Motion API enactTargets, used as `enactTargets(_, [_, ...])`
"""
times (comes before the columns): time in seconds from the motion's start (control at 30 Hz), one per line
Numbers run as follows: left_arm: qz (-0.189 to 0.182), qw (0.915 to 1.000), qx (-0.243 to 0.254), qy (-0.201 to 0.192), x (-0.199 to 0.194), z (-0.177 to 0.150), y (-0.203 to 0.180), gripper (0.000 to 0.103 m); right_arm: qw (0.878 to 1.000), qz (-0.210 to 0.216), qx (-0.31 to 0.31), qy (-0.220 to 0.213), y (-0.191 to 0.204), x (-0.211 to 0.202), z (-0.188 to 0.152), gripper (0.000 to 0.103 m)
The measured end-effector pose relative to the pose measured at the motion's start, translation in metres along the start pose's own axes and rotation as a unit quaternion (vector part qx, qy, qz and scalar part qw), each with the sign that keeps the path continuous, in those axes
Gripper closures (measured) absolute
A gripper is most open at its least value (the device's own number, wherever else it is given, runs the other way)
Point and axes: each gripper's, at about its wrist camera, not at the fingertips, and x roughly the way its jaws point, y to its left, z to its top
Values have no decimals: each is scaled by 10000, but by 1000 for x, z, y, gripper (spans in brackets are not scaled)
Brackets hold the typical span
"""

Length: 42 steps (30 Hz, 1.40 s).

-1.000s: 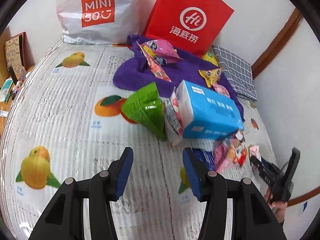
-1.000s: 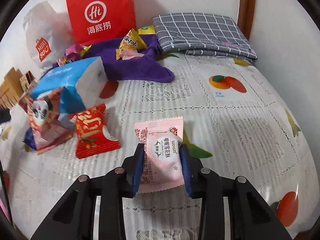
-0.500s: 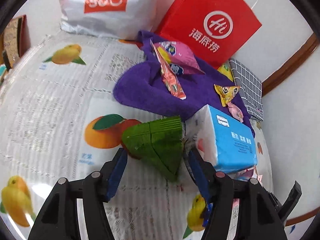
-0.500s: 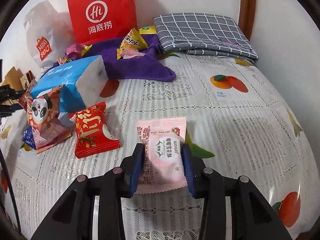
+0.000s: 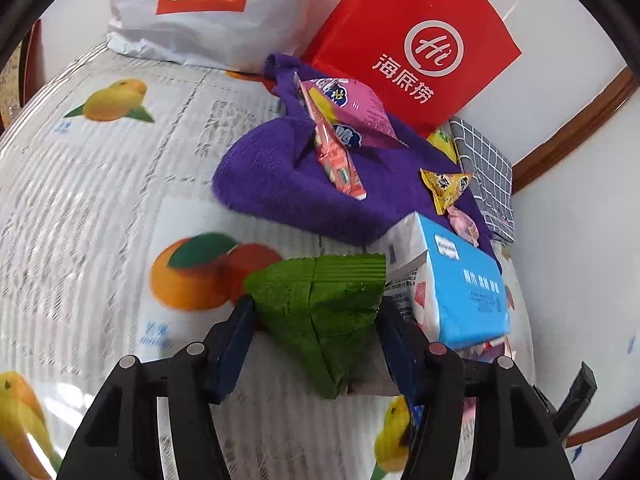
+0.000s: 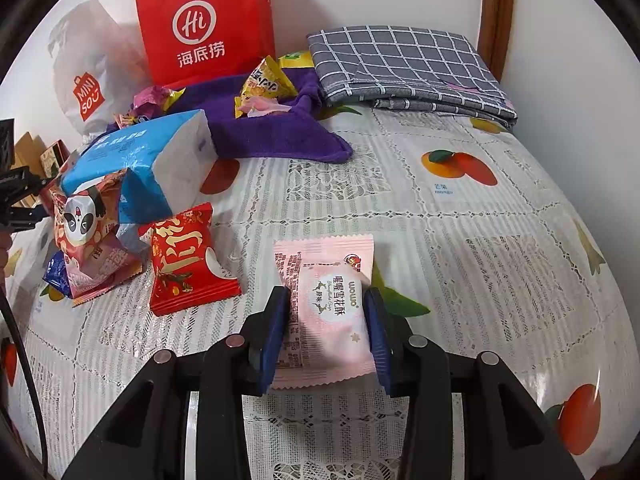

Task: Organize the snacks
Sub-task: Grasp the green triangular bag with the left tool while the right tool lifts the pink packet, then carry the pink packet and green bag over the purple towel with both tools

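The left gripper (image 5: 316, 320) stands with its blue pads on either side of the green snack packet (image 5: 320, 312); the left pad touches the packet's edge, but whether the right pad presses it cannot be told, so a firm grip is unconfirmed. The packet rests on the fruit-print tablecloth (image 5: 100, 208), just beside the blue tissue pack (image 5: 460, 284). The right gripper (image 6: 326, 320) is closed on the pink snack packet (image 6: 328, 304), both pads bearing against its sides, with the packet lying low over the tablecloth (image 6: 480, 240). A red snack packet (image 6: 186, 258) lies just to its left, near a panda-print packet (image 6: 86, 220) leaning against the tissue pack (image 6: 140, 160). Behind them a purple towel (image 6: 272, 132) carries several small snacks, with a red paper bag (image 6: 208, 24) upright at the wall and a folded grey checked cloth (image 6: 408, 68) beside it.
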Motion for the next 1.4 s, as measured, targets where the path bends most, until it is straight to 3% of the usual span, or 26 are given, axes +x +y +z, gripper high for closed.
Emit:
enactTargets(0.27, [300, 9985, 432, 174, -37, -34, -2, 44, 10000, 1, 2, -2, 0, 0, 0, 62])
enactTargets(0.37, [241, 9959, 790, 374, -44, -52, -15, 43, 10000, 3, 4, -3, 0, 0, 0, 62])
enactTargets(0.5, [262, 9948, 899, 388, -44, -68, -24, 31, 10000, 21, 15, -6, 0, 0, 0, 62])
enactTargets(0.6, [306, 9950, 908, 294, -45, -75, -28, 29, 10000, 26, 18, -7, -1, 0, 0, 62])
enactTargets(0.67, [297, 9954, 882, 233, -45, -76, -30, 32, 10000, 30, 20, -9, -1, 0, 0, 62])
enactTargets(0.73, [255, 9963, 807, 156, -48, -75, -29, 48, 10000, 30, 18, -11, -1, 0, -1, 62])
enactTargets(0.9, [78, 9978, 656, 8, -66, -71, -27, 48, 10000, 10, -11, -27, 0, -1, -1, 62])
enactTargets(1.17, [527, 9941, 935, 140, -59, -76, -37, 45, 10000, 25, -7, -33, 0, -1, -2, 62])
enactTargets(1.23, [634, 9932, 942, 253, -53, -78, -38, 36, 10000, 30, -2, -32, -1, -1, -2, 62])
enactTargets(1.4, [963, 9880, 1180, 254, -44, -83, -44, 36, 10000, 31, 0, -32, -1, -1, -2, 62])
